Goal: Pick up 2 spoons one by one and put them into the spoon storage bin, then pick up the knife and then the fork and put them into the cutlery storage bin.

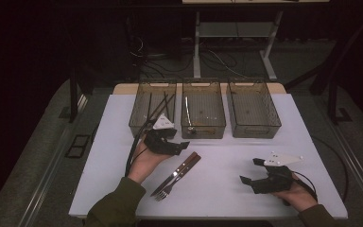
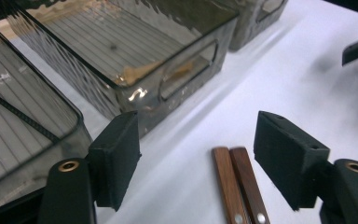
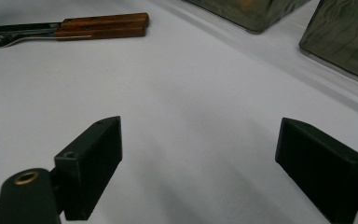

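White rectangular surface [image 1: 246, 189] spread under everything. Three smoky translucent plastic bins [image 1: 203, 111] lined up beyond both tongs; thin dark rods in the left bin plain from the high view, cut off and hard to read in the left gripper view. Wood-handled knife and fork [image 1: 177, 176] lying side by side, just below and right of the left tongs [image 1: 172, 142]; left gripper view catches the handle ends alone, between jaws standing apart, empty. Right tongs [image 1: 248, 172] well apart from the cutlery, jaws wide, nothing between.

Olive sleeves [image 1: 118, 205], black hand-held grippers [image 1: 174, 144]
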`<state>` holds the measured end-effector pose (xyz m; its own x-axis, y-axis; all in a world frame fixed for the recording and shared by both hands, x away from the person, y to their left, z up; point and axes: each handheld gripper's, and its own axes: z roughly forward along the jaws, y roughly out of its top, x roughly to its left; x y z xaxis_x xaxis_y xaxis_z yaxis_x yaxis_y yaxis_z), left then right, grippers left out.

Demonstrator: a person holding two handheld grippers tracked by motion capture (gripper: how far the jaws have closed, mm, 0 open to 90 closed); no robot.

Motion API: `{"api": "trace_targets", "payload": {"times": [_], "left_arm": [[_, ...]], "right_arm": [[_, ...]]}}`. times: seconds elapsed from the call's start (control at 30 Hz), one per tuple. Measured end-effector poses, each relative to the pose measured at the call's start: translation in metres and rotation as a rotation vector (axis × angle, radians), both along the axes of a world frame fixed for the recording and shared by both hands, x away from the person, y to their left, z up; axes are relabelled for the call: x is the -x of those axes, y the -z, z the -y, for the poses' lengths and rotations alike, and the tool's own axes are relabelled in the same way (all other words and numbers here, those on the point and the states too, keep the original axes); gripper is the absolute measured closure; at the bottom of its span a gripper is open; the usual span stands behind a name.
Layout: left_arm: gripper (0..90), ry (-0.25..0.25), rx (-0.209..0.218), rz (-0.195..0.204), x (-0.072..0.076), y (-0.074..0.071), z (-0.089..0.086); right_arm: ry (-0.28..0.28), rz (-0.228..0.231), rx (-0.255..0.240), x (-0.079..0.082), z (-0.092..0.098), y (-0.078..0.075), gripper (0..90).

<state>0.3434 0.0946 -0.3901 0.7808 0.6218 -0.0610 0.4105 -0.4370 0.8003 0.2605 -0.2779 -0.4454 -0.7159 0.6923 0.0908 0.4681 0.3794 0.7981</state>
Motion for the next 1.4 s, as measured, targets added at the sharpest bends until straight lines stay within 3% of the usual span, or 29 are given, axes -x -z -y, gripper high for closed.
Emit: {"api": "trace_targets", "payload": {"times": [0.4, 0.7, 0.77, 1.03, 1.13, 1.27, 1.4], "left_arm": [[28.3, -0.013, 0.033, 0.020, 0.026, 0.014, -0.018], [32.1, -0.014, 0.031, -0.008, 0.040, 0.024, -0.024], [35.5, -0.012, 0.047, -0.027, 0.043, 0.027, -0.026], [53.8, 0.007, 0.034, -0.071, 0.048, 0.037, -0.025], [59.0, 0.020, 0.019, -0.094, 0.047, 0.042, -0.021], [63.7, 0.022, -0.019, -0.107, 0.045, 0.048, -0.015], [66.7, 0.029, -0.029, -0.114, 0.045, 0.051, -0.013]], "right_arm": [[0.006, -0.005, 0.002, 0.001, 0.001, 0.000, 14.6], [0.002, 0.000, 0.002, 0.001, 0.000, 0.000, 14.6], [0.002, 0.001, 0.004, 0.001, 0.000, 0.000, 14.6], [0.002, -0.003, 0.009, 0.000, -0.001, 0.000, 14.6], [0.000, -0.003, 0.008, 0.000, -0.001, 0.000, 14.6], [0.000, -0.001, 0.008, 0.001, -0.001, 0.000, 14.6], [-0.001, -0.001, 0.010, 0.001, -0.001, 0.001, 14.6]]}}
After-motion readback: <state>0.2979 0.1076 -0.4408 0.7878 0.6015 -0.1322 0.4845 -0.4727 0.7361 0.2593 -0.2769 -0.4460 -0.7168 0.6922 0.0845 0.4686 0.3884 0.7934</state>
